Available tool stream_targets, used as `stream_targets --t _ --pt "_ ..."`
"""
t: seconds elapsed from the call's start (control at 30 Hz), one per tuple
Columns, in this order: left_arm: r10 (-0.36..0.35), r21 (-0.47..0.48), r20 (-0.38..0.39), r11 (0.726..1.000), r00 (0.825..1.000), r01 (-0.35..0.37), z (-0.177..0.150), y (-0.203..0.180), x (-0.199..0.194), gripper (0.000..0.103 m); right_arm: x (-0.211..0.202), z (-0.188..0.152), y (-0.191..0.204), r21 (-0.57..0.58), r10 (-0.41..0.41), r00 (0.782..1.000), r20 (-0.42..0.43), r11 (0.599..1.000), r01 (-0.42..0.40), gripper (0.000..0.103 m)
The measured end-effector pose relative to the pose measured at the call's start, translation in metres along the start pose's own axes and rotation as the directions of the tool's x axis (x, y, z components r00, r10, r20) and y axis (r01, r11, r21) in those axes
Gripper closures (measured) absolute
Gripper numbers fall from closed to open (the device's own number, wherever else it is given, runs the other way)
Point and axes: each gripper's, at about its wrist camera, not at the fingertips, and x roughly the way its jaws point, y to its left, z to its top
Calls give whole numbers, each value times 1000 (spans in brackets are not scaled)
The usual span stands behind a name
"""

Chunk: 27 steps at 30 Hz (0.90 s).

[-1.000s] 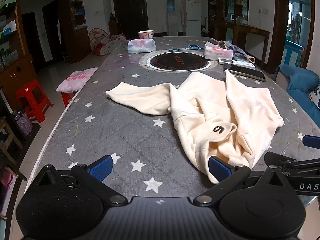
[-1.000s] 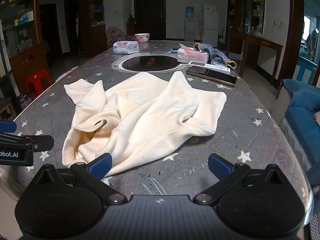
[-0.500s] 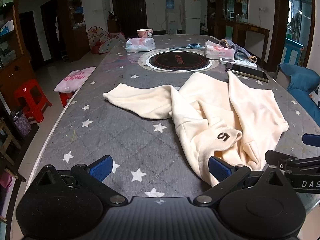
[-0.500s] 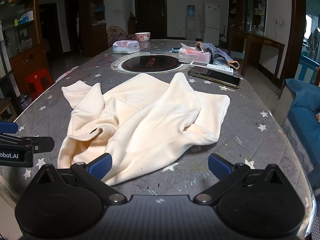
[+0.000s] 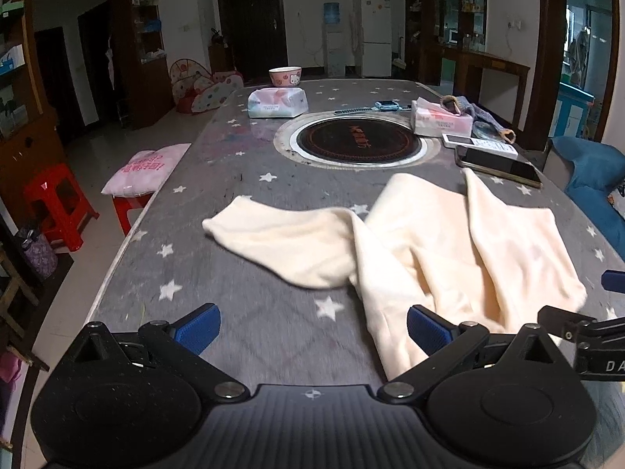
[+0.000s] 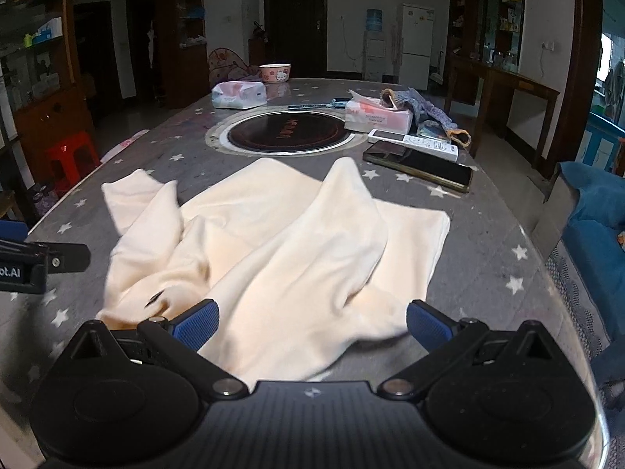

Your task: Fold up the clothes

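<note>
A crumpled cream sweatshirt lies on the grey star-patterned table, one sleeve stretched out to the left. My left gripper is open just above the table at the garment's near left edge, its right finger against the cloth. In the right wrist view the sweatshirt fills the middle. There my right gripper is open, with the near hem lying between its fingers. Each gripper shows at the edge of the other's view: right gripper, left gripper.
Beyond the garment sit a round inset hob, a phone, a remote, two tissue packs, a bowl and a knitted cloth. Red stools stand left, a blue sofa right.
Both grippers have moved forward and lower toward the sweatshirt's near edge, so it looms larger. The garment itself lies as before. Both stay open.
</note>
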Motion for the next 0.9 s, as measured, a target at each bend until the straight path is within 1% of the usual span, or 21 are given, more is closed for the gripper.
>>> stream_targets --t 0.2,0.3,0.33,0.4,0.5,0.57,0.6,0.7,0.73,0.77,0.83,0.9 --pt "2 6 -14 1000 1000 -2 22 5 23 0 27 23 -13 3 -9 1000 -22 1000 9 3" --pt "-21 5 -30 1000 999 21 34 8 38 0 46 38 -19 17 2 999 -42 1000 -1 7" --pt "-24 10 -36 1000 999 25 39 8 43 0 50 42 -21 22 6 999 -47 1000 -5 10" --pt "-28 27 -39 999 999 29 46 6 53 0 60 52 -25 32 13 998 -56 999 -11 11" --pt "-67 42 -60 997 996 69 56 3 68 0 77 68 -31 41 11 999 -53 999 -9 14" --pt "-90 58 -59 994 994 94 63 -1 78 1 88 76 -34 49 6 998 -59 999 -3 19" --pt "-89 81 -55 992 994 93 65 -5 83 1 96 80 -37 59 7 998 -69 998 -3 21" --pt "-75 139 -57 987 996 83 73 -17 99 8 118 90 -44 82 10 995 -97 997 -2 28" --pt "-73 156 -62 984 995 82 75 -21 105 11 126 92 -46 88 1 994 -108 996 8 35" --pt "-73 167 -62 983 995 82 77 -25 110 15 131 93 -47 91 -2 993 -115 996 13 39" --pt "-72 187 -61 979 996 82 80 -31 120 17 142 95 -51 106 -1 992 -127 994 14 42" --pt "-72 204 -66 975 995 84 84 -36 131 18 150 96 -54 126 9 991 -137 992 8 48"
